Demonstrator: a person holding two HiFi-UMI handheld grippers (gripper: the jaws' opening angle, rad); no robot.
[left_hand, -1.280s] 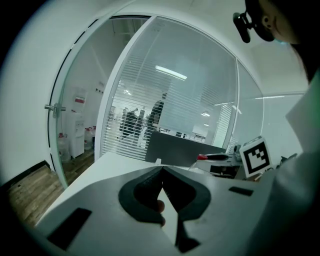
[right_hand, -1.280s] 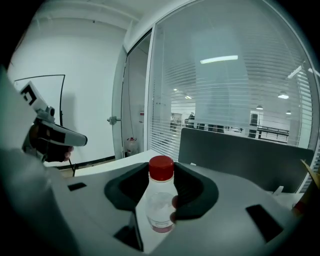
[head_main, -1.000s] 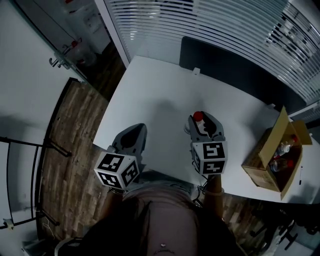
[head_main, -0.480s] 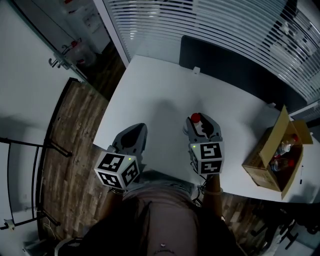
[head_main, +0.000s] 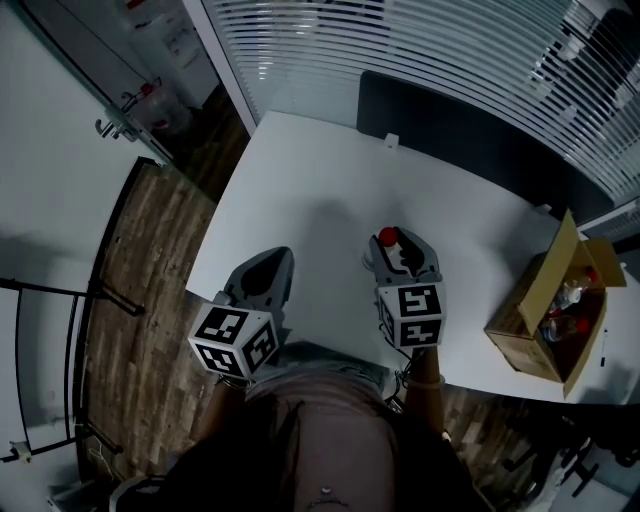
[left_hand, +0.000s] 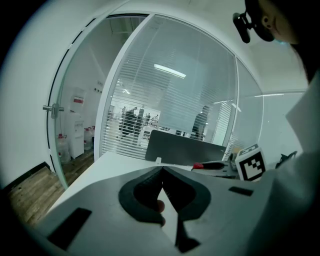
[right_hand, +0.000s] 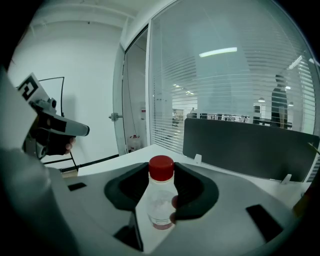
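Observation:
My right gripper is shut on a small clear bottle with a red cap, held upright between its dark pads. In the head view the right gripper hovers over the white table, and the bottle's red cap shows at its tip. My left gripper is shut with nothing between its jaws. The head view shows the left gripper over the table's near left corner, apart from the bottle. In the left gripper view the right gripper appears at the right.
An open cardboard box holding several bottles stands at the table's right end. A dark partition screen runs along the far edge. A glass wall with blinds lies beyond, and wooden floor to the left.
The right gripper with the bottle has shifted slightly left and forward over the table. The left gripper has stayed put. A person behind the glass has walked to the right.

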